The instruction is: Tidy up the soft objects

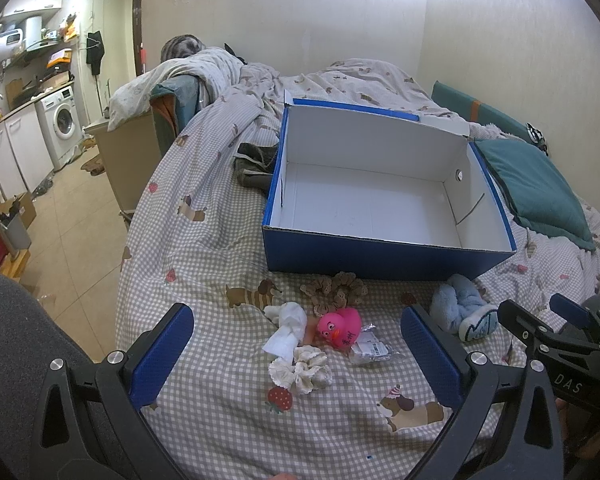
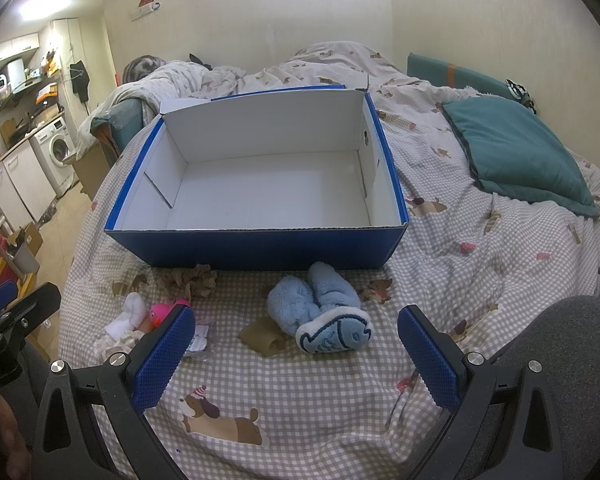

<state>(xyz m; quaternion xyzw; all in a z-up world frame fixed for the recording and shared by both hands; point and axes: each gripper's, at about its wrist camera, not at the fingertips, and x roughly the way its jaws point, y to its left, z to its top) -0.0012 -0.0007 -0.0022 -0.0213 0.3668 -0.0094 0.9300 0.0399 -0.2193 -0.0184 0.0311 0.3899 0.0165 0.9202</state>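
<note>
An open blue box (image 1: 380, 258) (image 2: 260, 250) with a white, empty inside stands on the bed. In front of it lie a pink rubber duck (image 1: 338, 326) (image 2: 160, 313), a white sock (image 1: 288, 330) (image 2: 126, 318), a cream scrunchie (image 1: 302, 370), a brown scrunchie (image 1: 336, 290) (image 2: 194, 278), a small clear packet (image 1: 370, 346) and light blue fluffy slippers (image 1: 458, 310) (image 2: 320, 306). My left gripper (image 1: 296, 356) is open above the duck and scrunchie. My right gripper (image 2: 296, 350) is open, just short of the slippers.
A teal pillow (image 2: 520, 152) lies right of the box. A dark cloth (image 1: 256, 164) lies left of the box. A brown paper scrap (image 2: 262, 338) lies by the slippers. The bed edge drops to the floor at left, with a washing machine (image 1: 62, 120) beyond.
</note>
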